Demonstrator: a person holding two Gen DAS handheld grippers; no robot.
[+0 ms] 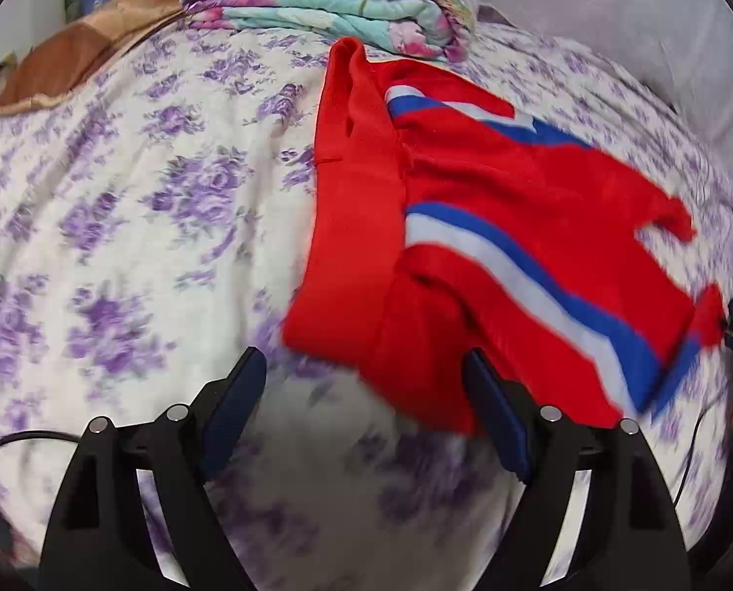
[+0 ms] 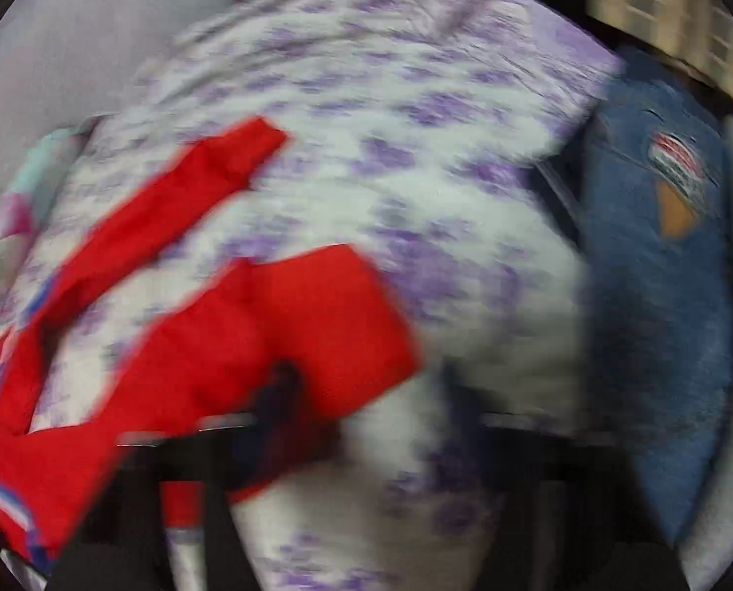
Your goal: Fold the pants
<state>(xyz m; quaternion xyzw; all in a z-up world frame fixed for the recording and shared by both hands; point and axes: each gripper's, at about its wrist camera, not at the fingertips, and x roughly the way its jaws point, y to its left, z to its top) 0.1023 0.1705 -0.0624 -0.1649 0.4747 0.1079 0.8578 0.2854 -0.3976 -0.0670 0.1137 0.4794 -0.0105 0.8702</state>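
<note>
Red pants with white and blue side stripes lie spread on a bed with a white, purple-flowered cover. The waistband end is toward the left wrist view's near centre, the legs run to the right. My left gripper is open and empty, just short of the pants' near edge; its right finger touches or overlaps the red cloth. The right wrist view is motion-blurred: the red pants show with two leg ends apart. My right gripper looks open, its left finger at the near leg's cloth.
A folded teal and pink quilt lies at the bed's far end, a brown cushion at far left. A blue denim garment lies at the bed's right side. A black cable trails near left.
</note>
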